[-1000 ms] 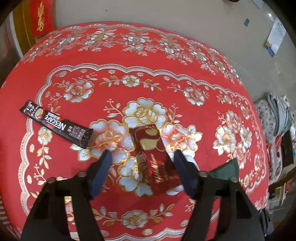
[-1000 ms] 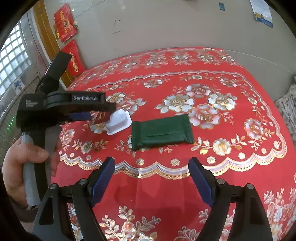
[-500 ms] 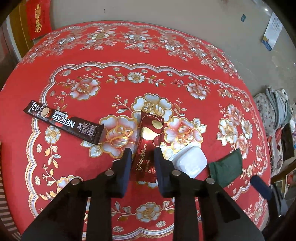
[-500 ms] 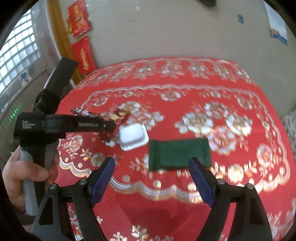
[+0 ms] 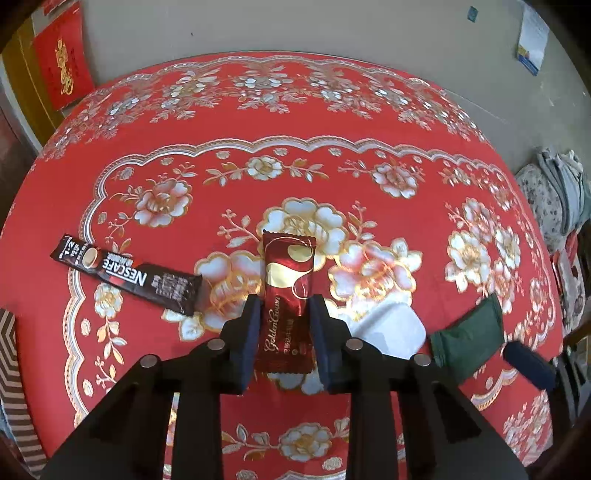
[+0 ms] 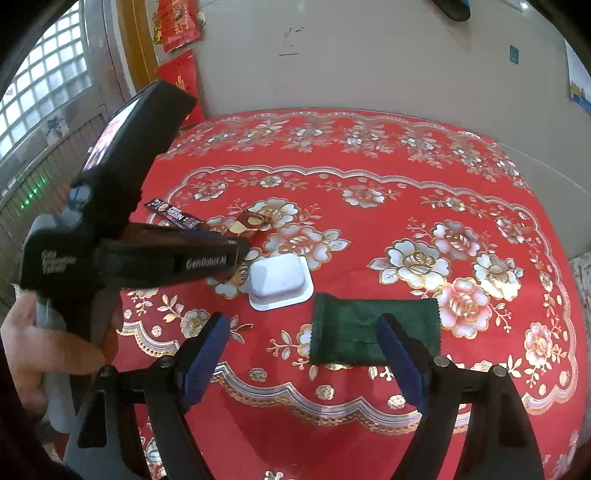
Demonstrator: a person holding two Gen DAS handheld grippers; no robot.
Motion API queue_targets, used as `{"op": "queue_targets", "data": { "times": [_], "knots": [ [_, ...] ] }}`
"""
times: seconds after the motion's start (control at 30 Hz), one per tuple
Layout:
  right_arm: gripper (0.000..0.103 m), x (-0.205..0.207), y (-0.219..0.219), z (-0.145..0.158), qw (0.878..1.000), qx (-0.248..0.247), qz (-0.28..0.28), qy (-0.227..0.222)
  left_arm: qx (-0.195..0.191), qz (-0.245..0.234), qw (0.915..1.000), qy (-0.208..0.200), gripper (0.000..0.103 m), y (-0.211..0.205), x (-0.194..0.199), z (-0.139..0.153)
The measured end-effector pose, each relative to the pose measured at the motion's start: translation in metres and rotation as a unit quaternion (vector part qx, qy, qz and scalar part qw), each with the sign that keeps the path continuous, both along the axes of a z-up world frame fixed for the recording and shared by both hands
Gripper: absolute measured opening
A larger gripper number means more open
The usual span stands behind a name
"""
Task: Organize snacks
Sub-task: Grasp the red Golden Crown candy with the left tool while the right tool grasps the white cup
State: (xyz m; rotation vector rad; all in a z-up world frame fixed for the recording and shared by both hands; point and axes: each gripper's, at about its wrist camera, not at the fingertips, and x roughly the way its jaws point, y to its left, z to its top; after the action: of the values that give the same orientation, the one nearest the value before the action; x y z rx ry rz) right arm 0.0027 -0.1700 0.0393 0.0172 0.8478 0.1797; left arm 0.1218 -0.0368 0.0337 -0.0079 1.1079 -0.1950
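My left gripper (image 5: 284, 325) is shut on a dark red Golden Crown snack packet (image 5: 286, 295) and holds it above the red flowered tablecloth (image 5: 258, 192); its tip also shows in the right wrist view (image 6: 251, 223). A brown Nescafe stick (image 5: 125, 275) lies on the cloth to the left. A white plastic cup (image 6: 279, 282) lies upside down near the front edge. A dark green packet (image 6: 373, 332) lies right of it. My right gripper (image 6: 306, 343) is open and empty, hovering above the table's front edge near the green packet.
The round table stands by a beige wall (image 6: 369, 55) with red paper decorations (image 6: 179, 22). A pile of clothes (image 5: 554, 199) lies beyond the table's right side. The person's hand (image 6: 44, 347) holds the left gripper handle at the left.
My left gripper closed on the red packet and lifted it off the cloth. My right gripper came closer to the green packet and stayed open.
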Motion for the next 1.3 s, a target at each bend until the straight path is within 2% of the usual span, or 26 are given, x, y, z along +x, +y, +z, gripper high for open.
{"op": "queue_targets", "data": {
  "times": [0.1,0.17,0.2,0.23,0.27,0.33,0.4,0.47,0.5,0.53,0.63,0.87,0.93,0.97,1.0,1.03,1.17,1.3],
  "knots": [
    [0.083,0.001,0.003,0.000,1.000,0.001,0.003,-0.001,0.019,-0.011,0.9998,0.000,0.025,-0.005,0.002,0.000],
    [0.083,0.002,0.005,0.000,1.000,-0.002,0.004,-0.002,0.003,0.001,1.0000,0.002,0.032,-0.002,0.004,0.000],
    [0.083,0.003,0.005,0.000,1.000,-0.004,0.002,-0.002,-0.003,0.000,1.0000,0.005,0.042,-0.002,0.005,0.000],
    [0.083,0.005,0.005,0.000,1.000,-0.005,0.000,-0.003,0.000,-0.005,0.9999,0.009,0.061,-0.004,0.007,0.000],
    [0.083,0.007,0.006,0.000,1.000,-0.005,0.000,-0.002,0.009,-0.003,0.9999,0.011,0.069,-0.006,0.007,-0.002],
    [0.083,0.012,0.008,-0.001,1.000,-0.004,0.003,-0.001,0.019,-0.002,0.9998,0.001,0.072,-0.007,0.008,-0.003],
    [0.083,0.018,0.013,-0.003,1.000,-0.015,0.011,0.000,0.015,-0.001,0.9999,-0.005,0.072,-0.006,0.008,-0.003],
    [0.083,0.025,0.018,-0.007,0.999,-0.030,0.021,0.001,0.013,0.004,0.9999,-0.007,0.062,-0.002,0.009,-0.002],
    [0.083,0.029,0.020,-0.009,0.999,-0.038,0.025,0.003,0.020,0.005,0.9997,-0.011,0.041,-0.001,0.010,-0.001],
    [0.083,0.032,0.021,-0.012,0.999,-0.041,0.029,0.005,0.026,0.007,0.9995,-0.014,0.025,0.002,0.011,0.000],
    [0.083,0.040,0.023,-0.019,0.998,-0.042,0.037,0.010,0.007,0.009,0.9999,-0.009,0.023,0.014,0.012,0.002],
    [0.083,0.055,0.033,-0.026,0.997,-0.055,0.058,0.011,-0.001,0.011,0.9999,-0.013,0.023,0.027,-0.006,0.001],
    [0.074,0.059,0.033,-0.029,0.997,-0.043,0.064,0.017,-0.002,0.012,0.9998,-0.014,0.023,0.031,-0.012,0.000],
    [0.067,0.060,0.034,-0.030,0.997,-0.037,0.065,0.020,-0.002,0.012,0.9998,-0.014,0.023,0.032,-0.016,0.000],
    [0.052,0.061,0.033,-0.032,0.997,-0.035,0.061,0.024,-0.003,0.012,0.9998,-0.013,0.023,0.033,-0.018,-0.001],
    [0.050,0.060,0.033,-0.031,0.998,-0.039,0.053,0.019,-0.005,0.014,0.9998,-0.013,0.023,0.036,-0.021,-0.001],
    [0.050,0.057,0.031,-0.032,0.998,-0.033,0.048,0.022,-0.008,0.013,0.9997,-0.016,0.023,0.041,-0.032,-0.001],
    [0.049,0.044,0.033,-0.027,0.999,-0.025,0.046,0.016,-0.028,0.016,0.9993,-0.016,0.023,0.050,-0.044,0.002]
  ]
}}
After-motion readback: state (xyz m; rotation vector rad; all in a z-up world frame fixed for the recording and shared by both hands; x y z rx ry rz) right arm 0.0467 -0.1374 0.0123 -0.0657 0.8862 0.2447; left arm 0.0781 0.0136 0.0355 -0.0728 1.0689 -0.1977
